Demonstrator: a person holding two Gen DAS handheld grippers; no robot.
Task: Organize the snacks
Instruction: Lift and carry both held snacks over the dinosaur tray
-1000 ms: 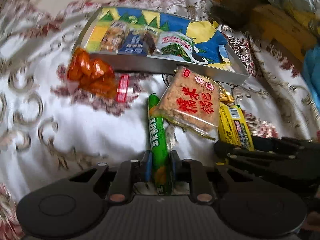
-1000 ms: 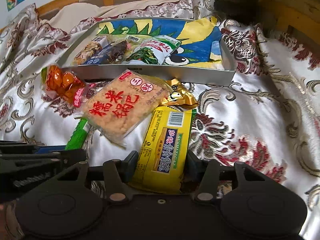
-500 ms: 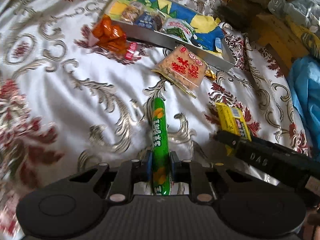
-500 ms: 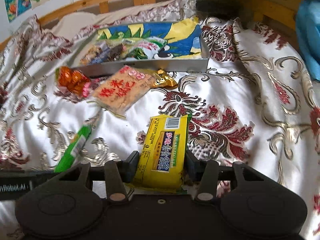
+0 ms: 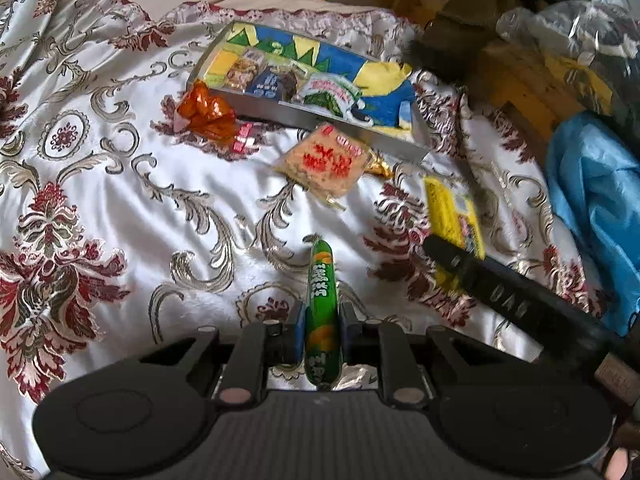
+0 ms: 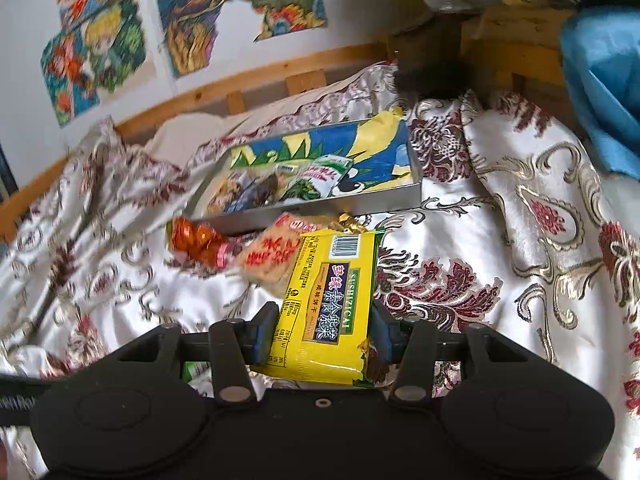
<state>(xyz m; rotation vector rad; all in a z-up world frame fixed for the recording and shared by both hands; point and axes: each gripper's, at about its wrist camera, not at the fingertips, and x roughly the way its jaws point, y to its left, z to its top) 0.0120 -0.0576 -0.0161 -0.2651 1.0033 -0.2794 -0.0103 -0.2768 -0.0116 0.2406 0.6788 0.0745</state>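
My left gripper (image 5: 320,330) is shut on a green sausage stick (image 5: 321,304) and holds it above the bedspread. My right gripper (image 6: 322,330) is shut on a yellow snack packet (image 6: 330,308), also lifted; the packet shows in the left wrist view (image 5: 450,216) with the right gripper's dark body beside it. The metal tray (image 5: 352,126) with a cartoon liner holds several packets and lies further back; it also shows in the right wrist view (image 6: 384,200). An orange candy bag (image 5: 206,114) and a rice cracker pack (image 5: 326,162) lie in front of the tray.
A small gold wrapper (image 5: 378,166) lies beside the cracker pack. A patterned satin bedspread (image 5: 120,200) covers the bed. A wooden bed frame (image 6: 248,88) and a blue plastic bag (image 5: 596,208) stand at the back and right.
Both grippers have lifted and drawn back from the tray, each carrying its snack. The right wrist view has tilted upward to show the wall pictures.
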